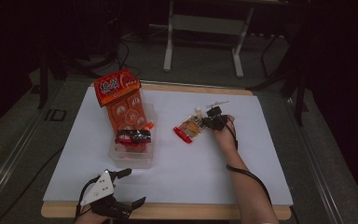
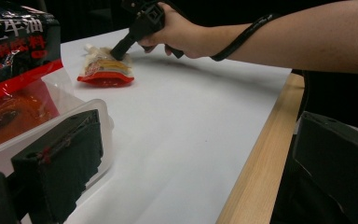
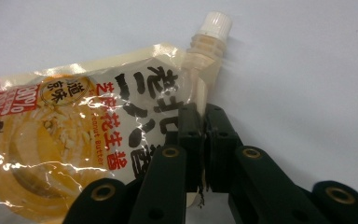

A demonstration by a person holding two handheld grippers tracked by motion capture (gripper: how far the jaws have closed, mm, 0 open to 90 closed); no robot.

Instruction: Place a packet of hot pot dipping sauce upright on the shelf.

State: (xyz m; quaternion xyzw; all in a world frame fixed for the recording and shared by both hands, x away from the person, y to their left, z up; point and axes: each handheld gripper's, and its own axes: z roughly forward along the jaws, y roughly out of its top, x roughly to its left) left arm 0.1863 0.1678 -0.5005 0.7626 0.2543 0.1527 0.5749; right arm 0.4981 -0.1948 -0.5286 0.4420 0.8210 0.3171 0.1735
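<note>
Pinching the edge of the sauce pouch (image 3: 74,140) just below its white-capped spout (image 3: 209,35), the right gripper (image 3: 204,121) has its fingers (image 3: 189,126) clenched on the film; pouch lies flat on the white counter (image 1: 191,158), right of the clear tub (image 1: 121,161) holding red packets (image 1: 128,114); judgement: thin-edge bite may slip, so lift slowly and keep the pouch level; left gripper (image 1: 133,186) hovers by the near edge, fingers spread and idle.
</note>
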